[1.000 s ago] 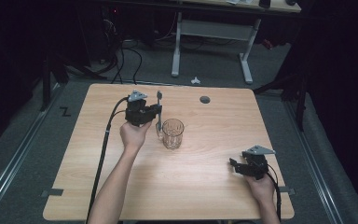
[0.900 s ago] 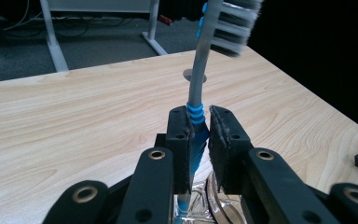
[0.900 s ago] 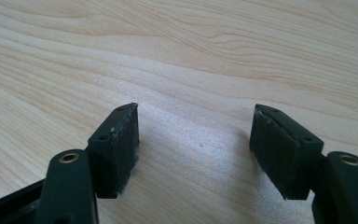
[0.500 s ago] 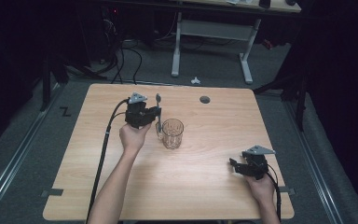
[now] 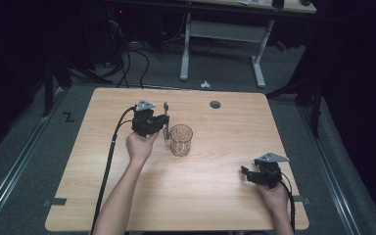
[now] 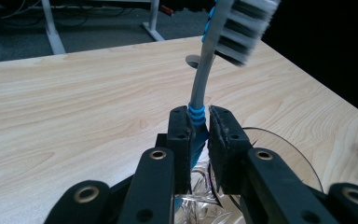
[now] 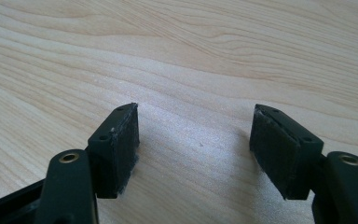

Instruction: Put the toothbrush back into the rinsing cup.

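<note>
I have the left gripper (image 5: 165, 123) clamped on a toothbrush (image 5: 166, 120), its jaws closed tight on the blue-ribbed part of the grey handle, as the left gripper view shows. The brush stands nearly upright with the bristle head (image 6: 242, 29) on top, just beside the far-left side of the clear glass (image 5: 181, 139), which sits near the middle of the worktop (image 5: 127, 196), a little toward its far edge. My right gripper (image 5: 247, 174) rests near the right end of the near edge, jaws wide apart and holding nothing; in the right gripper view I see bare wood between them.

My worry is the glass. The handle's lower end hangs close to the rim (image 6: 279, 140), and in the left gripper view the rim is already beneath my jaws. If I lower off-centre, I think the handle will strike the rim or wall and tip or slide the glass, since nothing steadies it and my right gripper is well apart from it. The grip also sits on a narrow, ribbed section, so the brush could pivot between the pads if its tip catches. Letting go while it leans outward could send it over the rim onto the worktop.

Against the earlier high views, I see almost no change: the left gripper, brush and glass are where they were, and the right gripper has not stirred.
</note>
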The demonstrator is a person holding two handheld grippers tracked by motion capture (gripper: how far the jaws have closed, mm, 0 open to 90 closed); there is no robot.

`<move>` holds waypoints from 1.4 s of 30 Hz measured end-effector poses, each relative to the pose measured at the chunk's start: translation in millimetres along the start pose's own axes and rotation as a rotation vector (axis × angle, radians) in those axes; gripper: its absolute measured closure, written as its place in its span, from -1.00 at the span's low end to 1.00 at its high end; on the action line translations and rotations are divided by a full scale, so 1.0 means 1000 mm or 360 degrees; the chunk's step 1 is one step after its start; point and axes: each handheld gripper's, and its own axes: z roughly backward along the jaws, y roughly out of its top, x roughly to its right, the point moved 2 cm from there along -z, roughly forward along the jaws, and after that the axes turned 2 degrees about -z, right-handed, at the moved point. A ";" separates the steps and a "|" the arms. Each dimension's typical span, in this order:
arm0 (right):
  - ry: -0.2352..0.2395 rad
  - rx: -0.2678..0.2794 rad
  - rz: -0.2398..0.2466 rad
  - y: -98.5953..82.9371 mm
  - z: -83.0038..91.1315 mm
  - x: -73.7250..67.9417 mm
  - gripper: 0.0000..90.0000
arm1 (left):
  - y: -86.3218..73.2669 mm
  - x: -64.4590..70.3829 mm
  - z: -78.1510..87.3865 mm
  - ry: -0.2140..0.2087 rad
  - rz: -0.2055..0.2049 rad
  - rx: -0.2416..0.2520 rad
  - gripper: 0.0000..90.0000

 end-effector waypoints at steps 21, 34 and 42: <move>0.0000 0.0000 -0.0001 0.000 0.000 0.000 -0.26 | -0.005 0.002 -0.005 -0.0024 0.0005 -0.0034 0.76; 0.0000 -0.0001 -0.0001 0.000 0.000 0.000 -0.26 | -0.014 -0.002 -0.006 -0.0021 0.0039 -0.0046 0.76; -0.0001 0.0000 0.0000 0.000 0.000 0.000 -0.26 | -0.015 -0.002 -0.006 -0.0014 0.0039 -0.0075 0.72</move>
